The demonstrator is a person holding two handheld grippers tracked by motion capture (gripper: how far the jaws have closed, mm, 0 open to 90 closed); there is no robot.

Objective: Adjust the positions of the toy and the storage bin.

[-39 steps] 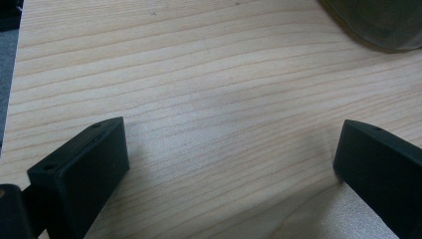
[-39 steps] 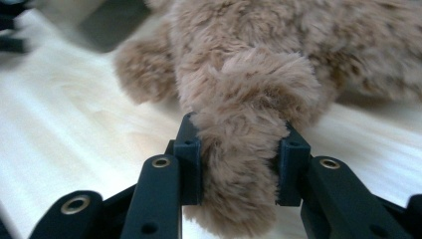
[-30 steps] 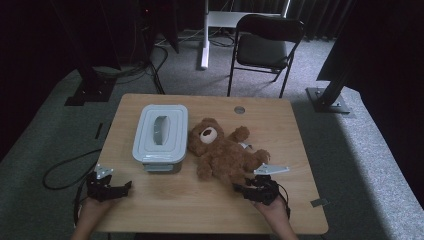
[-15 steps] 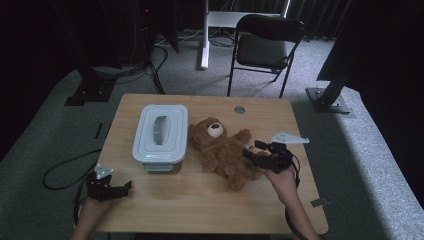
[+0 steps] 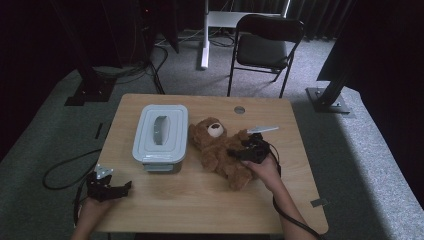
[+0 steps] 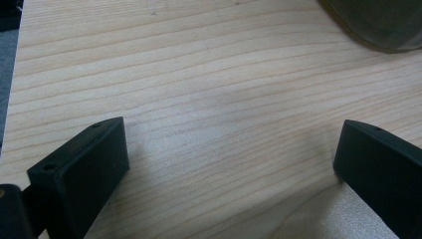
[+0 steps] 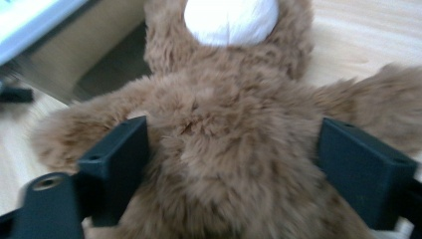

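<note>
A brown teddy bear (image 5: 217, 147) lies on its back in the middle of the wooden table (image 5: 200, 205), head toward the far side. My right gripper (image 5: 234, 154) reaches over its belly from the right. In the right gripper view the bear's torso (image 7: 229, 89) lies between the wide-spread jaws, which have just been opening; the right gripper (image 7: 231, 144) is open around it. A grey lidded container (image 5: 160, 132) stands left of the bear. My left gripper (image 5: 125, 186) rests open at the front left corner, over bare wood (image 6: 199, 74).
A black folding chair (image 5: 267, 45) stands beyond the far edge. A round grommet (image 5: 239, 109) sits in the tabletop near the back. A cable (image 5: 60, 170) loops on the floor at the left. The container's corner (image 6: 383, 20) lies ahead of the left gripper.
The right hand has moved from the table's front edge toward the far side and left, over the bear, and its jaws have spread. The left hand has stayed put.
</note>
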